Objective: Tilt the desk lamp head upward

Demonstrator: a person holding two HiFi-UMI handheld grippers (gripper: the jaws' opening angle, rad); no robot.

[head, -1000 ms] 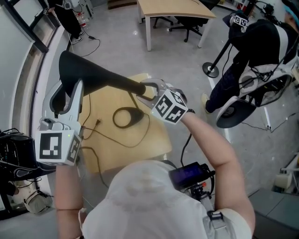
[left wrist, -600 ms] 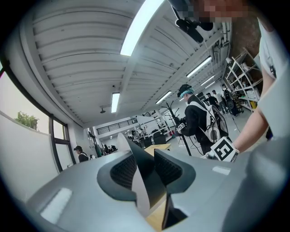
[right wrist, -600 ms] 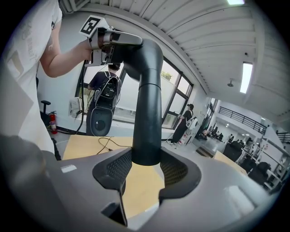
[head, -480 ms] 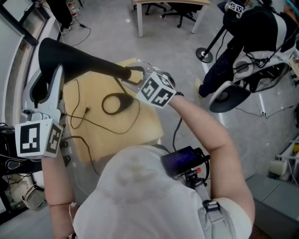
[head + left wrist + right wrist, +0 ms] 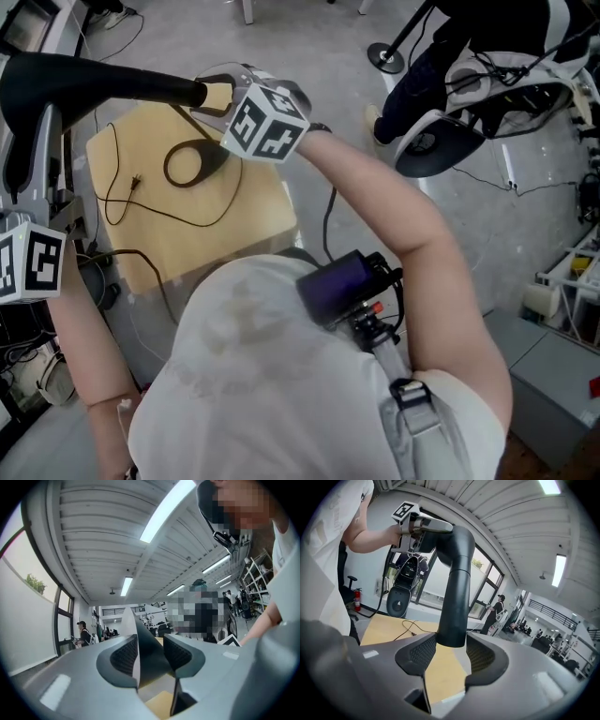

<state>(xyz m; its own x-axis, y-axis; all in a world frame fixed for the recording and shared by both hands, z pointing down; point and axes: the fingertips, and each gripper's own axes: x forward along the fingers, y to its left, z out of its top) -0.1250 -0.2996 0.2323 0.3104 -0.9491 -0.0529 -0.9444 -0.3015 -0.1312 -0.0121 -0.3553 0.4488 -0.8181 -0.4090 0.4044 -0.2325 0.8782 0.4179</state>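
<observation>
The black desk lamp's arm (image 5: 112, 82) runs across the top left of the head view; its ring base (image 5: 192, 161) rests on the wooden table (image 5: 225, 225). My right gripper (image 5: 214, 94) is shut on the arm (image 5: 457, 583), which both pads touch. The lamp head (image 5: 14, 122) curves down at the left edge, with my left gripper (image 5: 37, 127) on it. In the left gripper view the thin head (image 5: 140, 634) stands between the pads of that gripper (image 5: 149, 654). These jaws have just been opening wider, and the head still touches both pads.
A black cable (image 5: 131, 187) trails over the table and off its left side. A person in dark clothes (image 5: 441, 56) stands with gear and floor cables at the upper right. A fire extinguisher (image 5: 357, 601) stands by the windows.
The head view has swung, so the lamp, the table and both grippers now sit further up and left. The left gripper's cube is at the left edge. Both grippers stay on the lamp.
</observation>
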